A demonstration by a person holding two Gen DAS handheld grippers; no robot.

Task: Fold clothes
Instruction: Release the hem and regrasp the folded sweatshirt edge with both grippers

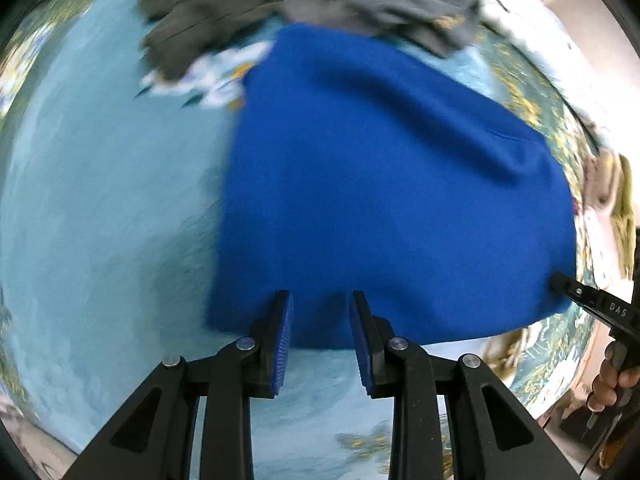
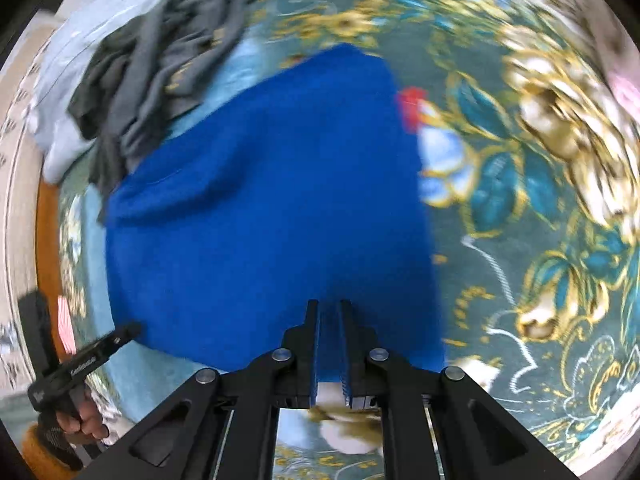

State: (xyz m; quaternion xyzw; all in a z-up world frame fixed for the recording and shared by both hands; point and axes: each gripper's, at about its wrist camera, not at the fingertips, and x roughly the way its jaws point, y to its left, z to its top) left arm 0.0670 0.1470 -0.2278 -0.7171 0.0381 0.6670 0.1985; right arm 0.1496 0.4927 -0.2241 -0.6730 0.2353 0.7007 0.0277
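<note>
Blue cloth (image 2: 264, 208) pinched in my right claw (image 2: 329, 312); left claw (image 1: 322, 304) parted, fingers over its near edge, gripping nothing.

Left gripper (image 1: 322, 300): two black arms reach forward, blue pads (image 1: 280, 344) apart, wide gap between them, nothing between pads. Seen from right camera, it shows low at left side, held by bare hand (image 2: 82, 420).

Right gripper (image 2: 329, 308): pads nearly together, blue cloth (image 2: 260, 208) pinched between them. Seen from left camera, its black tip (image 1: 560, 282) touches cloth edge; fingers of hand (image 1: 608, 380) wrap its handle.
</note>
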